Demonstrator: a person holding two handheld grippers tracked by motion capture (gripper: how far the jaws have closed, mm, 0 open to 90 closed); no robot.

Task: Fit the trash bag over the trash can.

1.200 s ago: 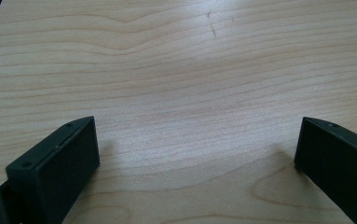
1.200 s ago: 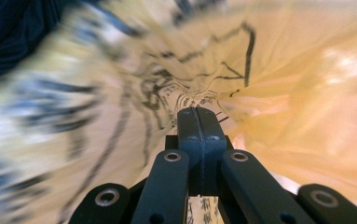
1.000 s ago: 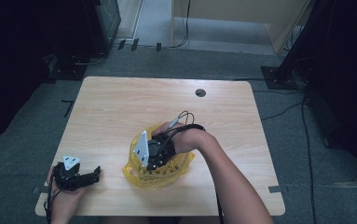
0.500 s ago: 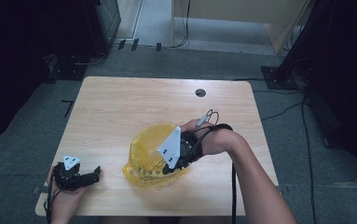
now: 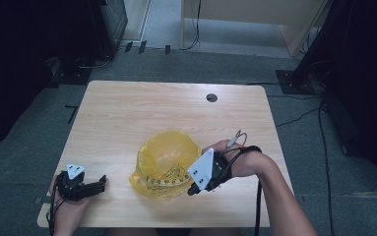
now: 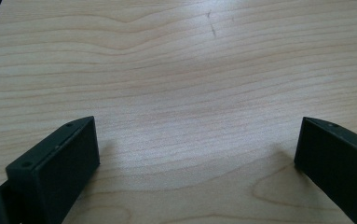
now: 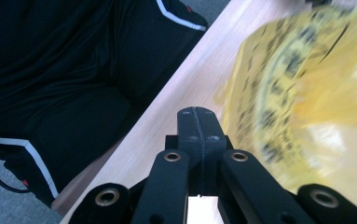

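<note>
- Yellow bag standing open-mouthed on the worktop, toward its near edge, printed side facing the person.
- Right tool just beside the bag's right flank, jaws pressed together, nothing visibly between them.
- Left tool resting at the near left corner, jaws spread wide over bare wood, well apart from the bag.

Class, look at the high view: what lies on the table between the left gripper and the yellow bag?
Nothing: bare wood separates the left gripper from the yellow bag, seen in the high view.
</note>
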